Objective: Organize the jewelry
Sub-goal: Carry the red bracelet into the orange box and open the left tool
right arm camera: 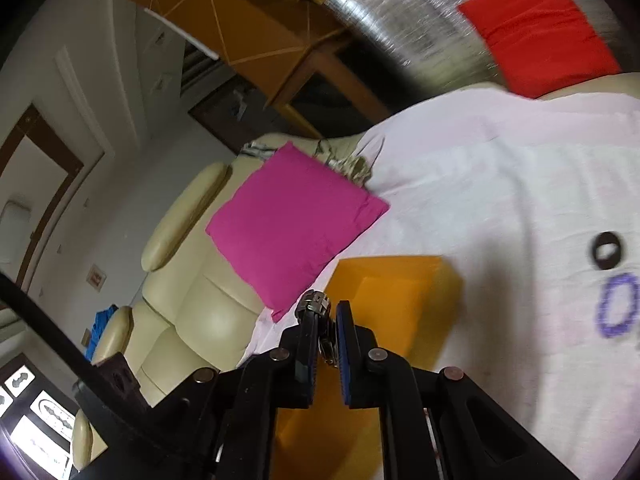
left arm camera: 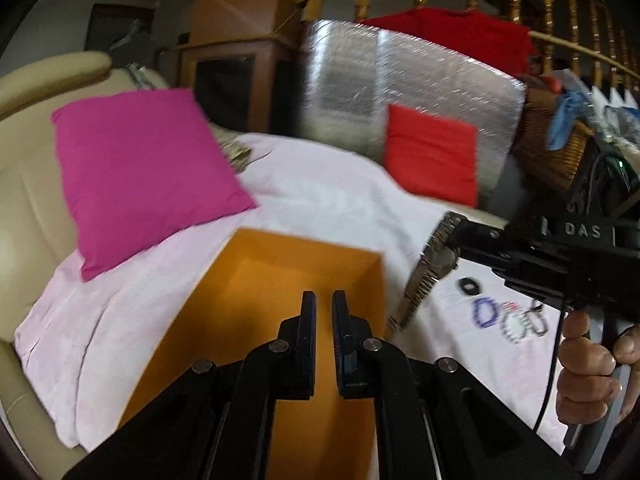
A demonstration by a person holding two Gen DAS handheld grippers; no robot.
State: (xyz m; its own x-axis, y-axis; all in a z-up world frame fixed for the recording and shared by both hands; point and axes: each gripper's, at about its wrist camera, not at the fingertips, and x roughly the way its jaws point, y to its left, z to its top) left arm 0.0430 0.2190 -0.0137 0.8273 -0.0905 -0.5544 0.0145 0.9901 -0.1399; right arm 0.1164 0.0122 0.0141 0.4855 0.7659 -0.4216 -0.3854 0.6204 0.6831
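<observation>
An open orange box [left arm camera: 280, 300] sits on a white cloth [left arm camera: 320, 200] over a sofa. My left gripper [left arm camera: 324, 300] hovers over the box, jaws nearly together and empty. My right gripper [left arm camera: 456, 232] is shut on a silver metal watch [left arm camera: 428, 272] that hangs beside the box's right edge. In the right wrist view the watch band [right arm camera: 316, 304] sticks out between the closed fingers [right arm camera: 326, 320], above the box [right arm camera: 392, 292]. A black ring [left arm camera: 470, 286], a purple bead bracelet [left arm camera: 486, 312] and a white bead bracelet [left arm camera: 520, 326] lie on the cloth to the right.
A magenta cushion [left arm camera: 140, 172] lies left of the box and a red cushion [left arm camera: 432, 152] leans on a silver foil panel [left arm camera: 400, 80] behind. A wicker basket [left arm camera: 556, 140] stands at the right. The beige sofa [right arm camera: 192, 300] extends left.
</observation>
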